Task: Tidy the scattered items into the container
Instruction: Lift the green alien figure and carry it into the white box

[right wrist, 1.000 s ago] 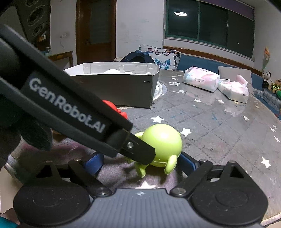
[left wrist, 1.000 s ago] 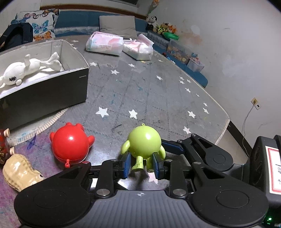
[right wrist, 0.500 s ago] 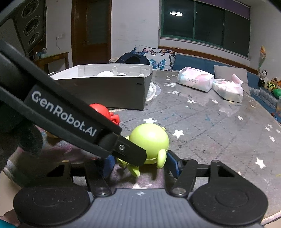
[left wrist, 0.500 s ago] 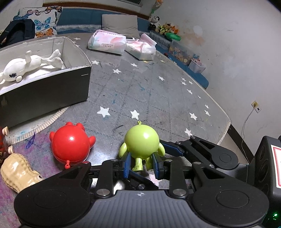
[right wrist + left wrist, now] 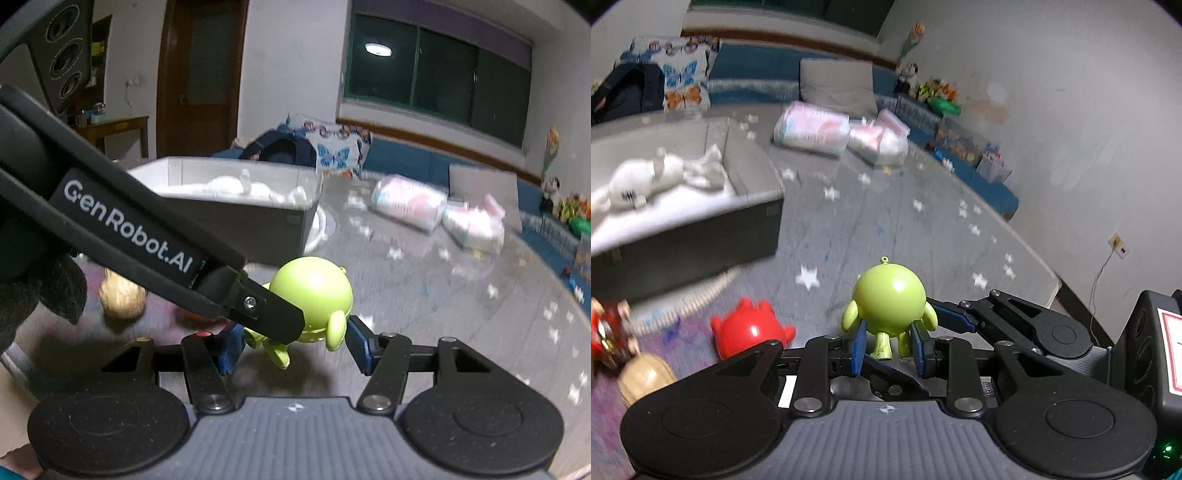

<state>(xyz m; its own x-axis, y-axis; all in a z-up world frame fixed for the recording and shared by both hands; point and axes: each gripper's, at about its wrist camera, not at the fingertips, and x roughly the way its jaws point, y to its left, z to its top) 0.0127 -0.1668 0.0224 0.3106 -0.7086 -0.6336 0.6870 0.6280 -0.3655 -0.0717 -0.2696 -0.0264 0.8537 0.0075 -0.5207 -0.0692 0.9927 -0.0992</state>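
Observation:
My left gripper (image 5: 888, 350) is shut on the legs of a green round toy (image 5: 889, 304) and holds it above the table. In the right wrist view the same green toy (image 5: 314, 295) sits between the spread fingers of my right gripper (image 5: 293, 349), which is open around it; the left gripper's arm crosses in front. The grey container (image 5: 687, 229) stands at the left with a white plush toy (image 5: 646, 181) inside. A red round toy (image 5: 746, 332) and a peanut-shaped toy (image 5: 644, 374) lie on the table at the lower left.
Two pink tissue packs (image 5: 812, 133) lie at the far side of the star-patterned table (image 5: 886, 221). A small red and brown toy (image 5: 605, 332) lies at the left edge. The table's right edge (image 5: 1049, 273) drops to the floor by a white wall.
My left gripper has lifted the green toy off the table. The right gripper has risen with it, staying open around the toy. The view is now blurred by motion.

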